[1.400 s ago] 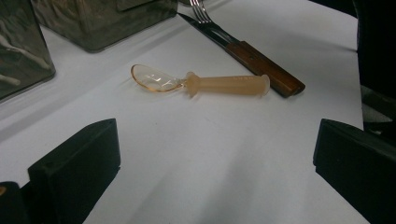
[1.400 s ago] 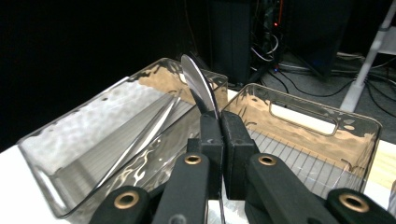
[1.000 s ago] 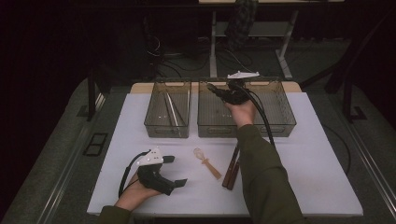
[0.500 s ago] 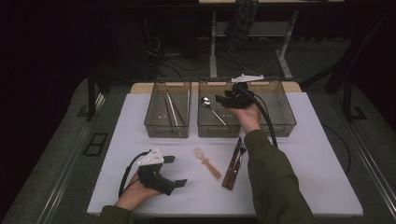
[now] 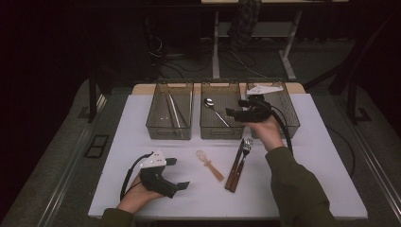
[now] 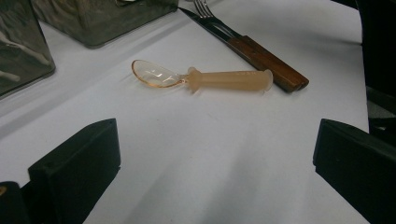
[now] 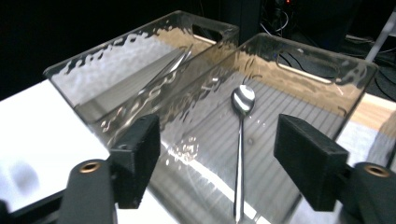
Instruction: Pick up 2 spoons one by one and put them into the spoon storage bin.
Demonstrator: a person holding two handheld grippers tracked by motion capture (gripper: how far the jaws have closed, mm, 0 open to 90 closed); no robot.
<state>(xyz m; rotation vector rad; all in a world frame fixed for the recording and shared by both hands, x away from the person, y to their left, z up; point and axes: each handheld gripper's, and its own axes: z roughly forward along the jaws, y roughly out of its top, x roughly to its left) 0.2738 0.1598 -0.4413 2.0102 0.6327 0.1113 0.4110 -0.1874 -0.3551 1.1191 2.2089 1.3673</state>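
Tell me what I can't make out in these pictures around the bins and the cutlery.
- Right bin, high view: contents hidden by the right gripper and hand.
- Left bin: the long thin contents are blurred by its rippled wall in the right gripper view.
- Fork, left gripper view: tines cut off by the top edge.

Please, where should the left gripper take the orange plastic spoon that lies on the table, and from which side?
Probably on the thick straight handle of the plastic spoon, coming from above with the left gripper jaws across it. The spoon lies flat, and its bowl is shallow and smooth. The nearby knife leaves less room at the handle's end.
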